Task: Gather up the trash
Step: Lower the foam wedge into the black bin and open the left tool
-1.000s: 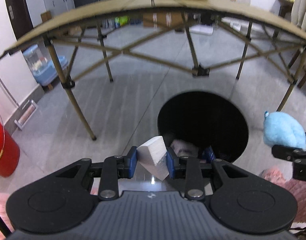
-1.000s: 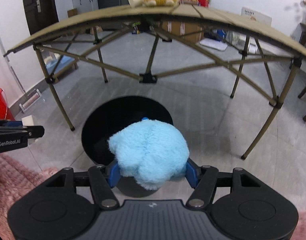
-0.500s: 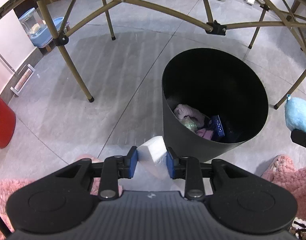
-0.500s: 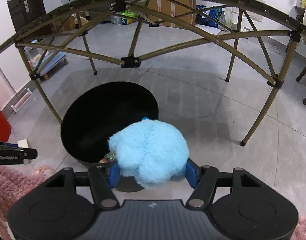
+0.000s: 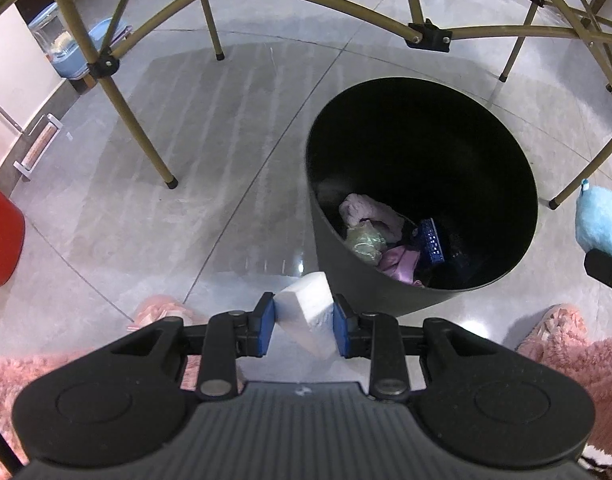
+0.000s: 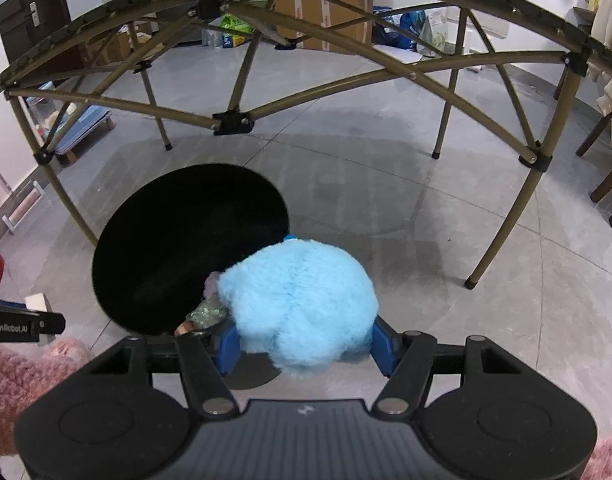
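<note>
Delivery to the bin looks like the step in hand, with both grippers loaded and neither load yet over the opening. Furthest left stands a red bucket, cut off by the frame edge, then the tan legs of a folding table on the grey tiled floor. The left gripper has its blue pads clamped narrowly on a white foam chunk, which hangs over bare floor just short of the near wall of the black trash bin — so the next move calls for carrying it forward past the rim before letting go. Inside the bin lie a pale pink cloth, a greenish crumpled wrapper and a small blue studded piece; the far side of the bin floor is lost in shadow. To the right, the right gripper holds a fluffy light-blue plush ball between half-spread jaws, over the bin's near right rim in its own view — it wants shifting left, over the dark opening. The plush hides its own pads' contact and much of the rim. Pink fuzzy slippers show at the bottom edges, the person otherwise out of view
</note>
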`<move>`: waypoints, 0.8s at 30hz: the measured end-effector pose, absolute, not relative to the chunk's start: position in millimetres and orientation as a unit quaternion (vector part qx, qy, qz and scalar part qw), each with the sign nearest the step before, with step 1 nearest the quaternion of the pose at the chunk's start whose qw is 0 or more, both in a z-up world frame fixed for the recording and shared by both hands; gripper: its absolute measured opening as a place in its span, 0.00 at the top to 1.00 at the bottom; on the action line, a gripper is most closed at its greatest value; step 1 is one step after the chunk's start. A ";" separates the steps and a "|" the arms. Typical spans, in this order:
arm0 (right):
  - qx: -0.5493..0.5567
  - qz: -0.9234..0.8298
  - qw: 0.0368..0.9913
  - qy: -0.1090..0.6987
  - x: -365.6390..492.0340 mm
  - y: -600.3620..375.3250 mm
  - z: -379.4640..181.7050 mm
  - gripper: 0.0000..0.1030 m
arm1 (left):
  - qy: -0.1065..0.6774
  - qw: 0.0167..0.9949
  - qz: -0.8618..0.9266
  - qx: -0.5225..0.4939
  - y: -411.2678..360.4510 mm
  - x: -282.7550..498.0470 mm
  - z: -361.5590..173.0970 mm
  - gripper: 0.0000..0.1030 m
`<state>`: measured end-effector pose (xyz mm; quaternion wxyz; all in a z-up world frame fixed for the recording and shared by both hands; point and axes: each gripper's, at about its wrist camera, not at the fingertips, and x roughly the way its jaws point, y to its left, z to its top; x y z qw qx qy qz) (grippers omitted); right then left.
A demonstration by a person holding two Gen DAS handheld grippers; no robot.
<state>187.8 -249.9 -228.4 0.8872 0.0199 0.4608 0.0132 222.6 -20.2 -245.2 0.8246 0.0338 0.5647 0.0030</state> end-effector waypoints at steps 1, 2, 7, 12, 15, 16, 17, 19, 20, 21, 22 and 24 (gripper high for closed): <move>0.020 0.011 0.889 0.458 188.3 -251.0 -227.8 0.39 | 0.567 0.823 0.000 0.032 -22.1 224.5 -245.5 0.70; 0.020 0.008 0.890 0.456 188.9 -251.6 -227.1 0.39 | 0.568 0.822 -0.004 0.030 -25.1 226.4 -245.7 0.70; 0.021 -0.002 0.892 0.451 196.4 -256.3 -227.0 0.39 | 0.570 0.821 -0.011 0.035 -45.5 234.9 -246.7 0.70; 0.021 -0.009 0.896 0.443 203.7 -259.8 -225.8 0.39 | 0.577 0.816 -0.015 0.029 -64.2 249.6 -249.0 0.70; 0.016 -0.014 0.898 0.440 207.8 -262.8 -226.5 0.39 | 0.580 0.814 -0.016 0.023 -73.0 258.5 -248.5 0.70; 0.015 -0.016 0.898 0.439 209.5 -264.4 -227.2 0.39 | 0.582 0.813 -0.018 0.018 -75.7 261.2 -248.0 0.70; 0.015 -0.018 0.898 0.439 211.1 -266.0 -227.8 0.39 | 0.582 0.812 -0.020 0.014 -78.2 264.4 -247.3 0.70; 0.021 -0.024 0.897 0.440 215.7 -270.7 -229.7 0.39 | 0.582 0.813 -0.021 0.008 -84.4 270.9 -246.1 0.70; 0.023 -0.026 0.897 0.440 217.8 -272.6 -230.7 0.39 | 0.581 0.814 -0.020 0.007 -87.7 274.5 -245.5 0.70; 0.024 -0.028 0.897 0.441 219.8 -274.5 -231.6 0.39 | 0.580 0.814 -0.020 0.005 -90.5 277.8 -245.2 0.70; 0.026 -0.030 0.897 0.441 221.7 -276.2 -232.5 0.39 | 0.580 0.815 -0.018 0.004 -93.0 280.4 -245.0 0.70; 0.028 -0.032 0.898 0.438 225.5 -278.3 -233.8 0.39 | 0.578 0.816 -0.013 0.006 -98.8 287.1 -246.4 0.70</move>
